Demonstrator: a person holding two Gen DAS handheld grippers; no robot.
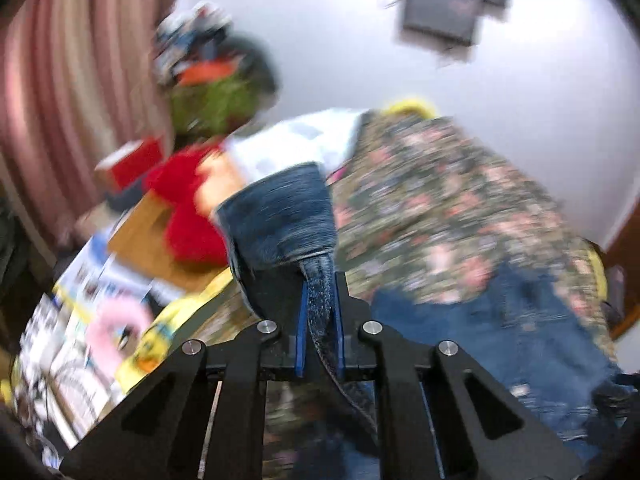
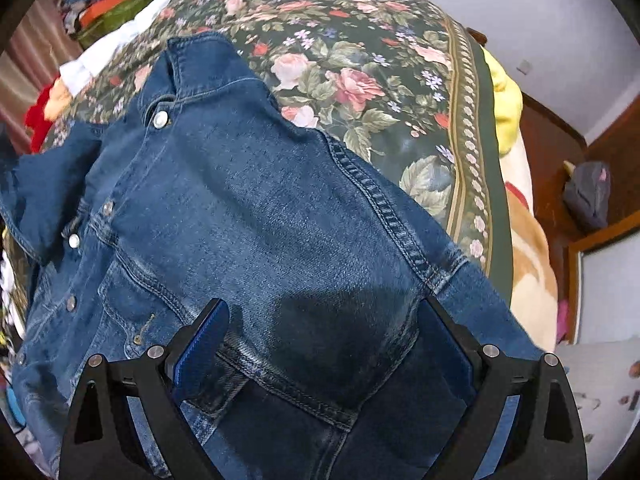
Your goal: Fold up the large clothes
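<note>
1. The denim jacket (image 2: 256, 216) lies spread on the flowered bedspread (image 2: 360, 64) of the bed, collar toward the far end, buttoned front facing up with metal buttons visible along the placket.
2. The left gripper (image 1: 320, 308) has its blue-padded fingers (image 1: 303, 320) pressed together on a fold of denim; the cloth runs up from between the pads to a bunched part of the jacket, lifted off the bedspread. The left wrist view is blurred.
3. The right gripper (image 2: 324, 344) points steeply down over the near part of the jacket. Its fingers (image 2: 206, 340) are spread wide, one on each side of a hump of denim. Whether the pads touch the cloth cannot be told for certain; they do not squeeze it.
4. The jacket covers the near left part of the bed; the flowered bedspread shows bare toward the far and right edges.
5. Past the far left edge of the bed: a red cloth (image 1: 180, 204), a white cloth (image 1: 296, 140) and a green bundle (image 1: 212, 104), in front of a pink curtain (image 1: 60, 80).
</note>
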